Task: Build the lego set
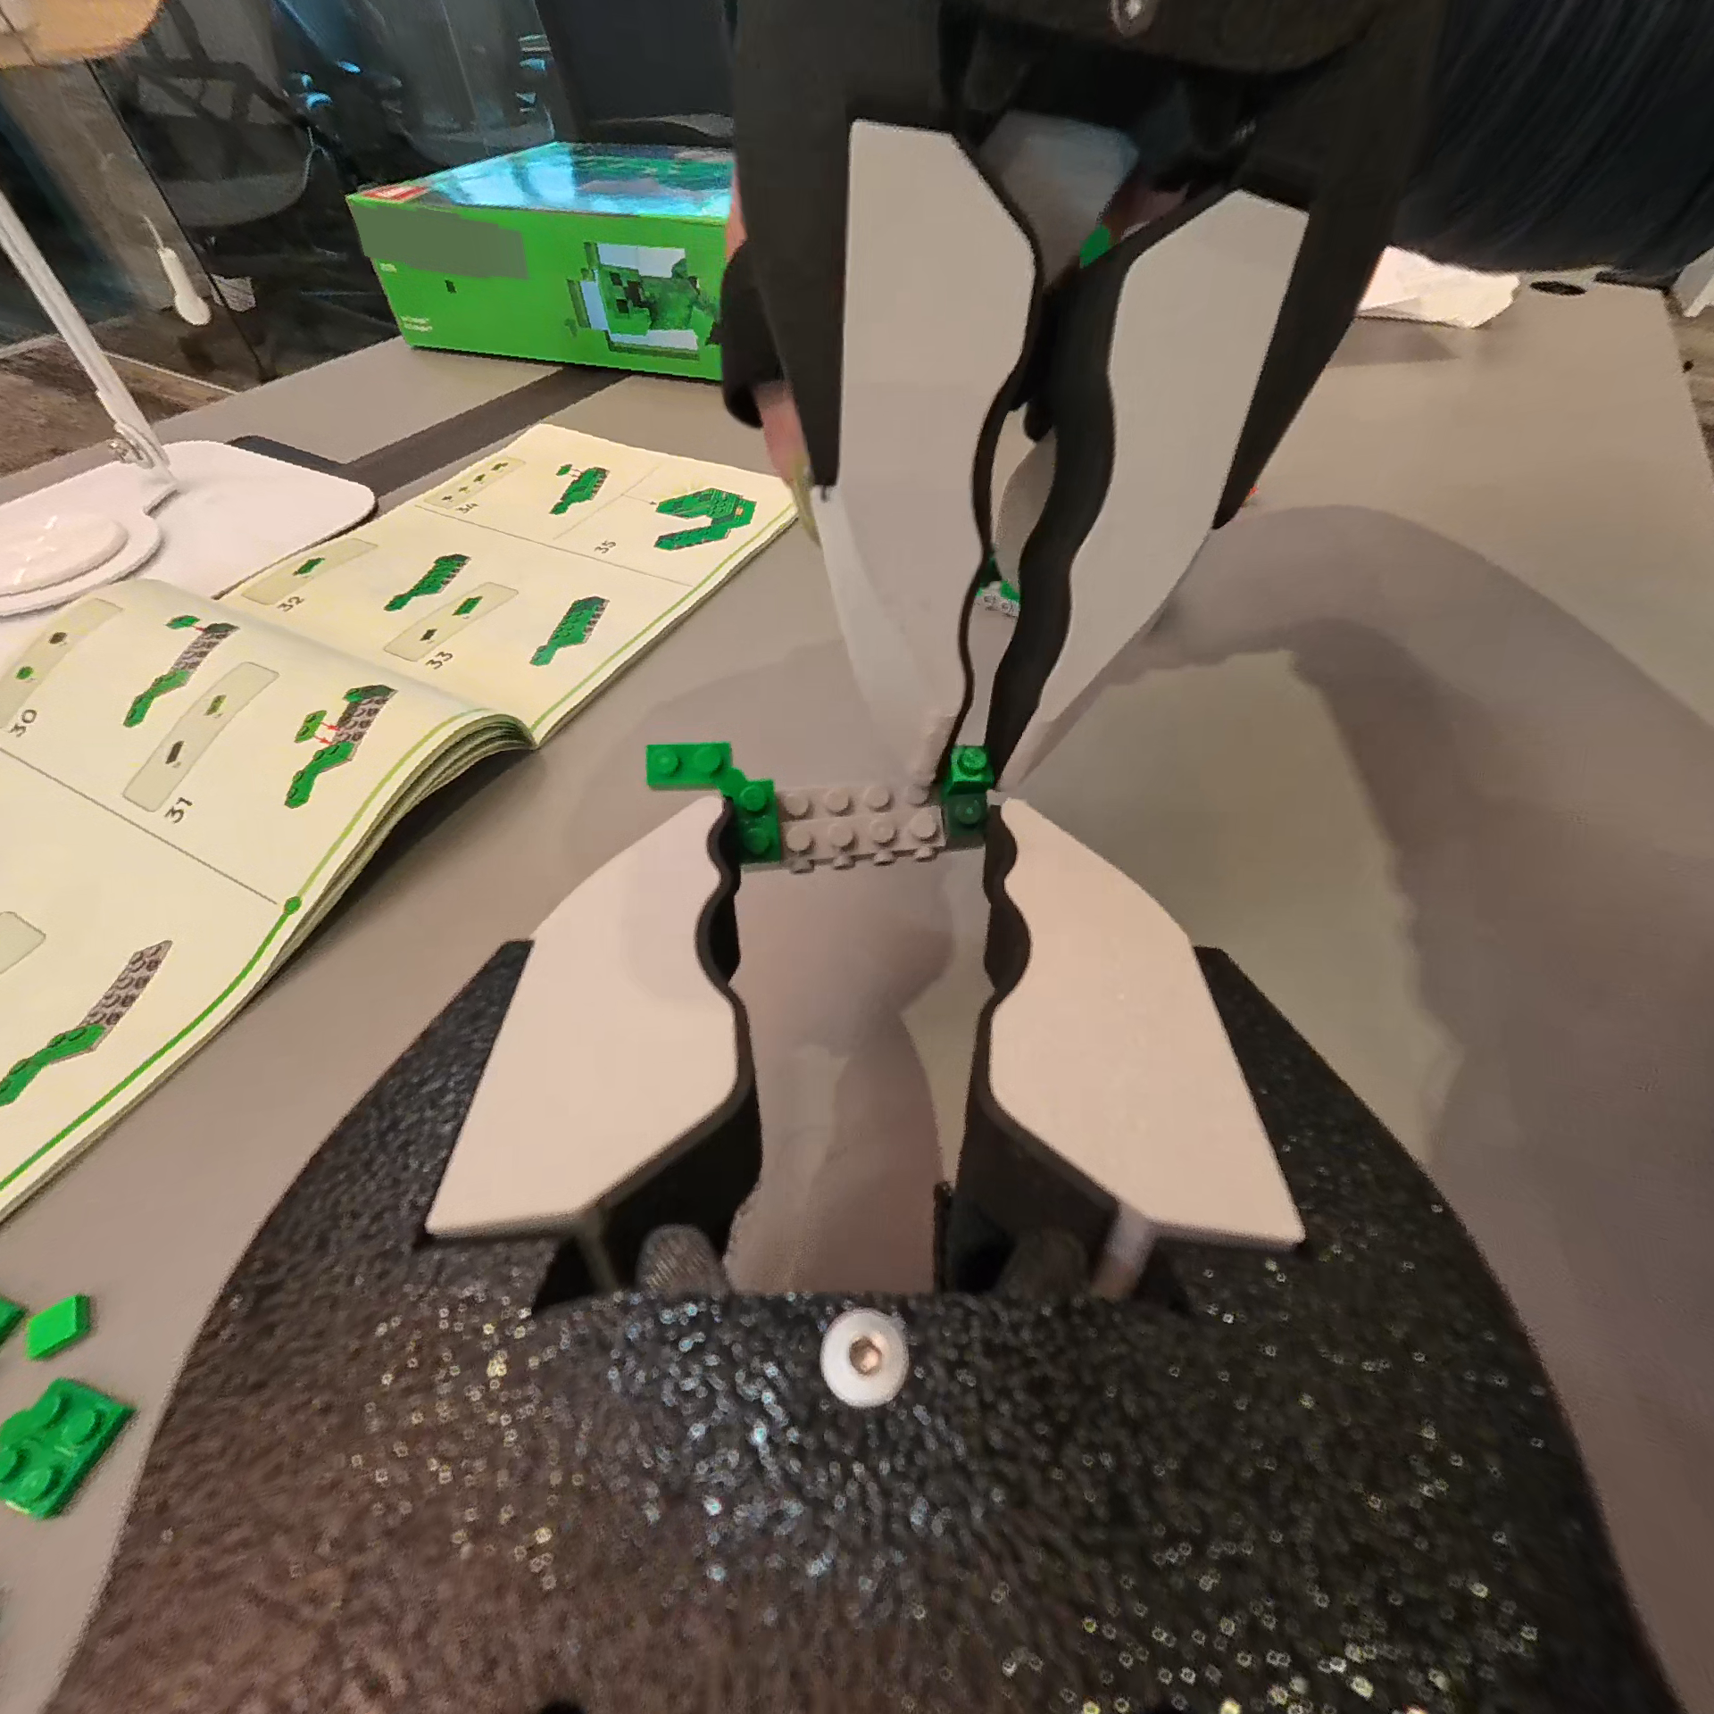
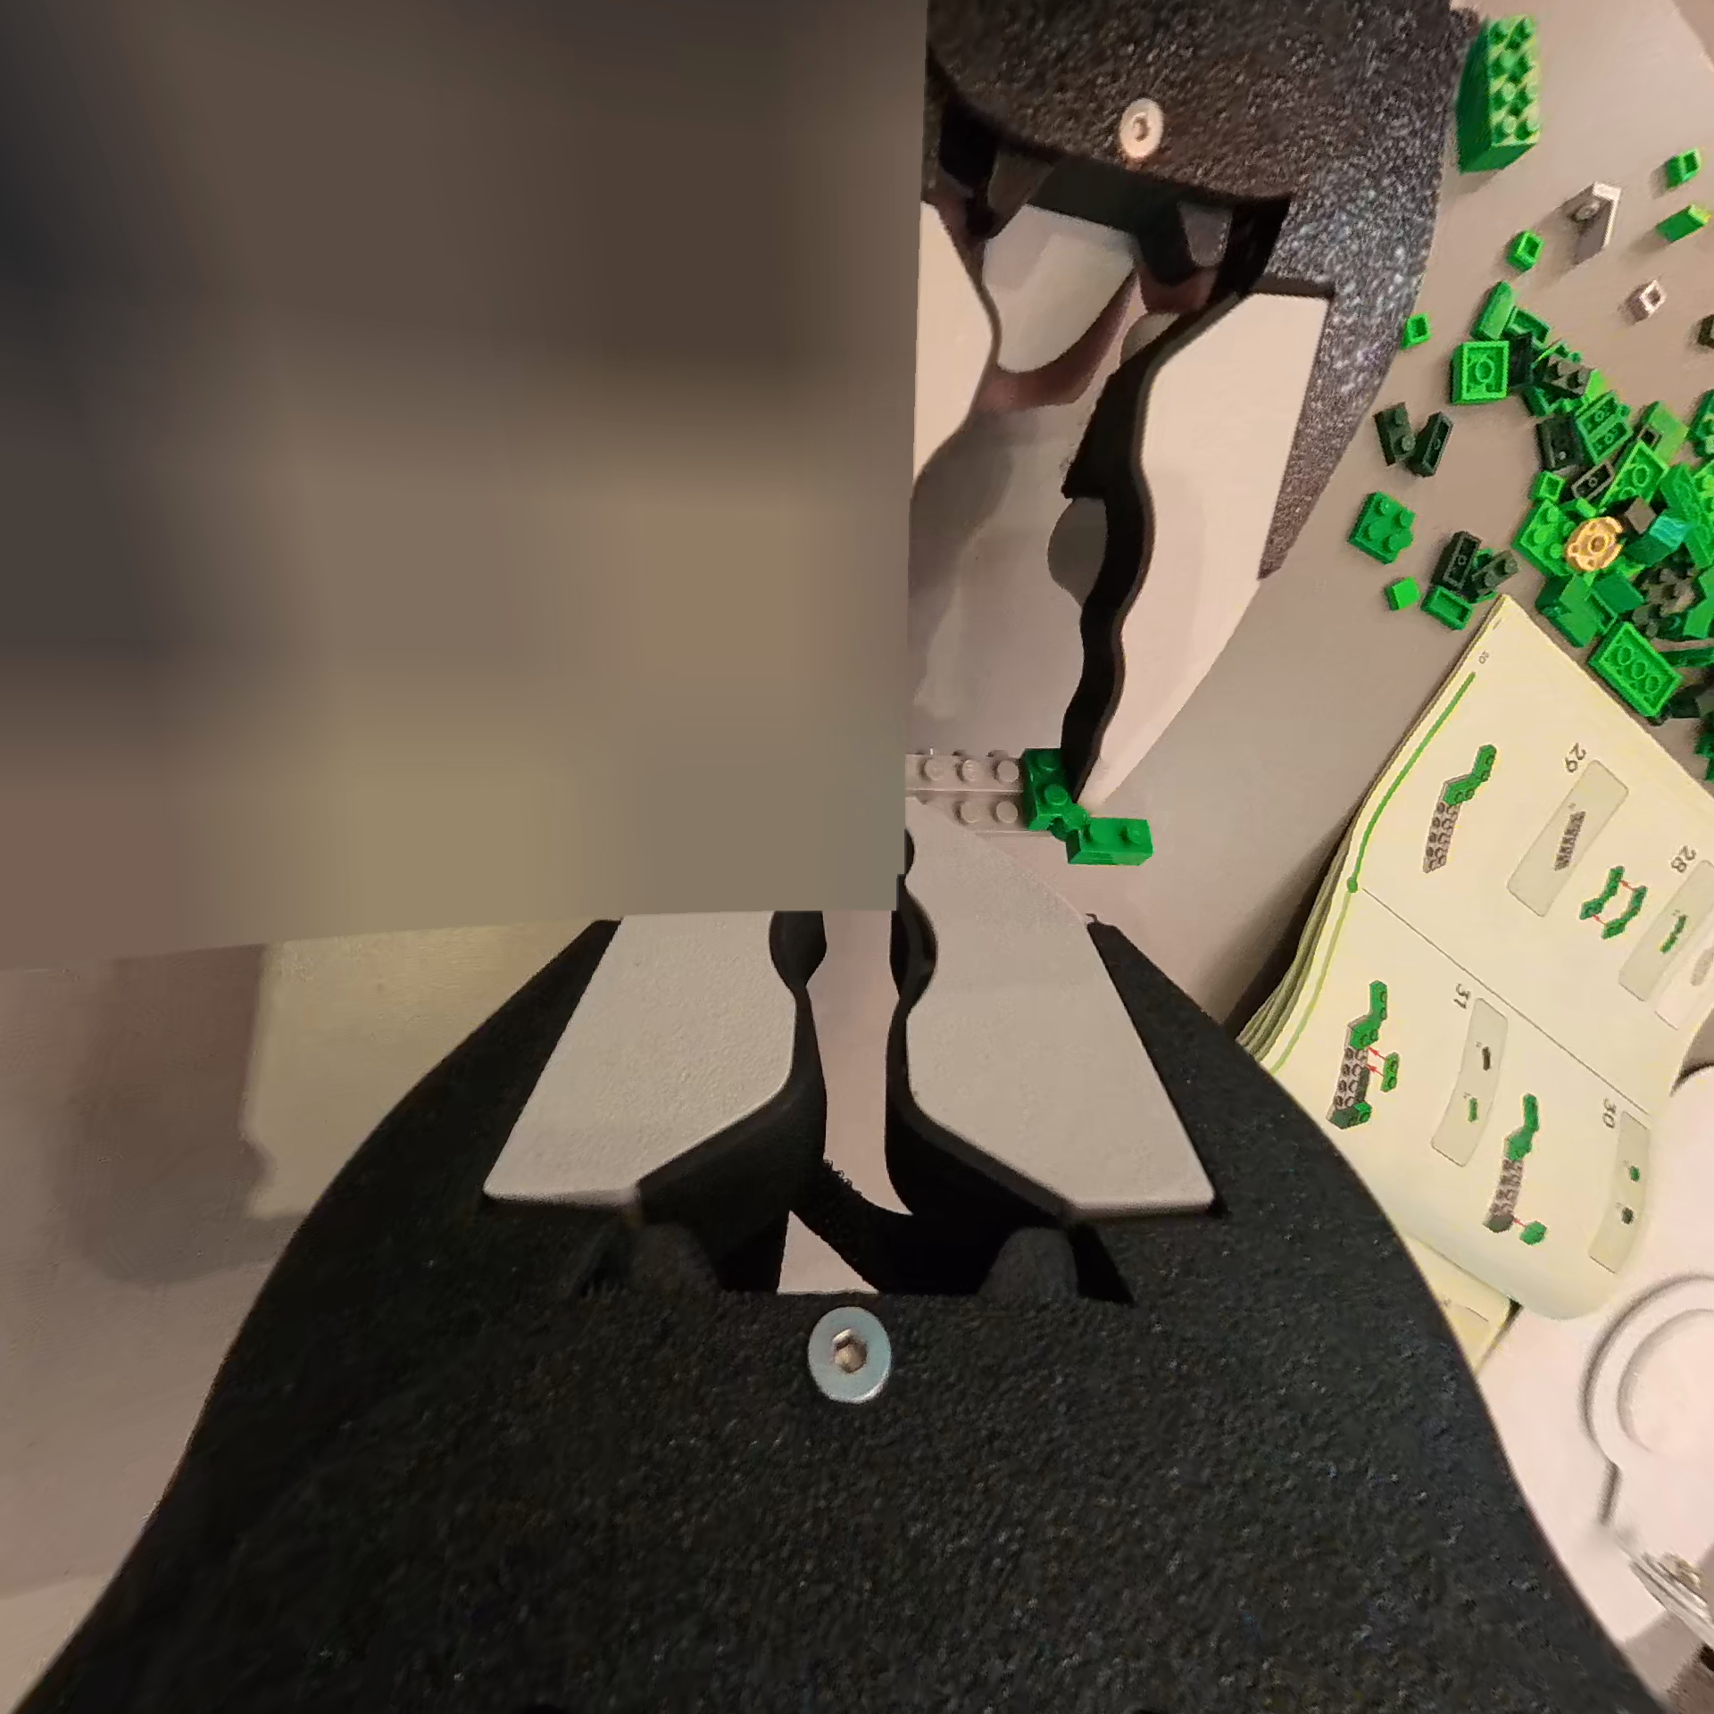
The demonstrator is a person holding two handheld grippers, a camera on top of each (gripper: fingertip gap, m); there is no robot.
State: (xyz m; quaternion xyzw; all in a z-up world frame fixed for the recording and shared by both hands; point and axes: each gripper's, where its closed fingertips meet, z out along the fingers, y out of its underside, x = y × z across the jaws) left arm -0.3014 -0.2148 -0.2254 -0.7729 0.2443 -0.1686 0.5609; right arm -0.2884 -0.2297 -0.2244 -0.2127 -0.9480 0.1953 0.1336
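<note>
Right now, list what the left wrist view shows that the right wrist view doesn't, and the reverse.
Left wrist view only: the green set box, and a small green brick pinched in the right gripper at the assembly's end.

Right wrist view only: the large pile of loose green pieces.

Both: the grey-and-green assembly clamped by the left gripper, the open instruction booklet, and the grey table.

I am bracing my left gripper (image 1: 858, 839) level, its fingers spread apart. I am angling my right gripper (image 1: 969, 770) steeply downward opposite it, fingertips pinched nearly together.
</note>
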